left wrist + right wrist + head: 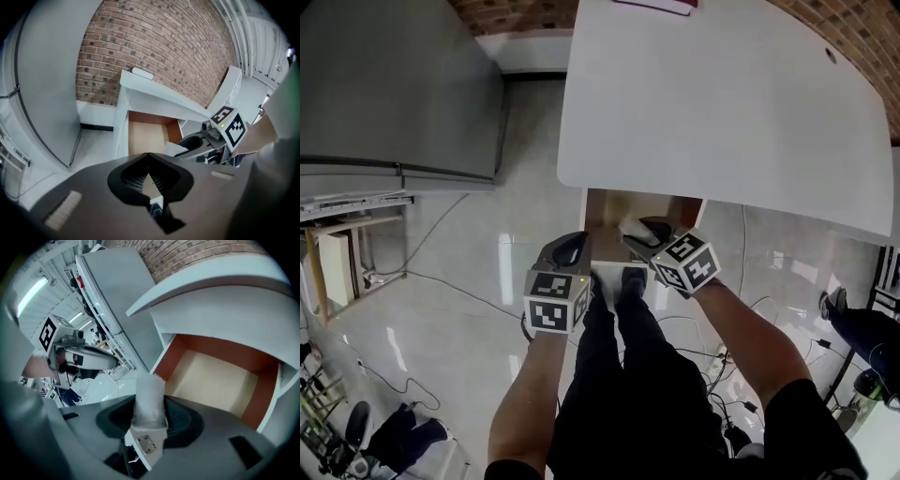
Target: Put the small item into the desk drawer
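Observation:
The desk drawer (607,208) stands pulled out under the white desk top (722,103), and its light wooden bottom is bare. My right gripper (642,231) hovers over the drawer's front edge, shut on the small item (632,226), a white soft-looking packet. In the right gripper view the small item (150,397) sticks up between the jaws of the right gripper (150,404), with the drawer (171,357) just beyond. My left gripper (572,247) is left of the drawer front, shut and holding nothing. The left gripper (149,161) looks at the drawer (145,136) and the right gripper (187,144).
A tall grey cabinet (394,84) stands left of the desk, with tiled floor and cables (441,281) between. A brick wall (154,47) is behind the desk. A red-edged book (661,5) lies at the desk's far edge. The person's legs (628,375) are below the drawer.

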`<state>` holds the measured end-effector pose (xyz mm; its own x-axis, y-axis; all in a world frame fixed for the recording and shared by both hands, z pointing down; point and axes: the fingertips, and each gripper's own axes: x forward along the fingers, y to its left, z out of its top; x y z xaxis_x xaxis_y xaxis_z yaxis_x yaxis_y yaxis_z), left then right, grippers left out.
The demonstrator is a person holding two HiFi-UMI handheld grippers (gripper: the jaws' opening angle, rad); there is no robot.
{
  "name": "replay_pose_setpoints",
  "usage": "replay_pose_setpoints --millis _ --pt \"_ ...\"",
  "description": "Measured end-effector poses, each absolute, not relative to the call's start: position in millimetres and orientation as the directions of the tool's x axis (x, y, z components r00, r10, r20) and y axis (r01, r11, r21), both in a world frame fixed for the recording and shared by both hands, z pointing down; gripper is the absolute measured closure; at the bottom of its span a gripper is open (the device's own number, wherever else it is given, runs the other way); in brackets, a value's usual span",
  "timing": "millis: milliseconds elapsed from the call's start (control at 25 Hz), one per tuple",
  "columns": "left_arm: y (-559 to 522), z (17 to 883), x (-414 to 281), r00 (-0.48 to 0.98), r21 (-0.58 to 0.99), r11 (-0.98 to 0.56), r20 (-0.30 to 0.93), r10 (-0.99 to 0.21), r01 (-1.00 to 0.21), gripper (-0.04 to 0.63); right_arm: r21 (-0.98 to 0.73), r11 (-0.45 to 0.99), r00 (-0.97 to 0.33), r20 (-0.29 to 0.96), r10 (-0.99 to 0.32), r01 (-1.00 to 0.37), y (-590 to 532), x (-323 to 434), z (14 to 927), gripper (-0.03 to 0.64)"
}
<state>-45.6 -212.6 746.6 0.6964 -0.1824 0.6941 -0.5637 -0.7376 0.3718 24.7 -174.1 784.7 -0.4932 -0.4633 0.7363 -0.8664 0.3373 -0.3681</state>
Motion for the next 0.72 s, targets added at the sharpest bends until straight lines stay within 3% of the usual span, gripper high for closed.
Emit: replay_pose_setpoints --millis 720 --pt "-200.7 803.2 -50.0 0.7 0.414 -0.732 0.704 -0.119 -0.542 0.583 -0.229 0.366 -0.366 0.855 -0.367 -0.902 -191.1 53.6 889.2 0.457"
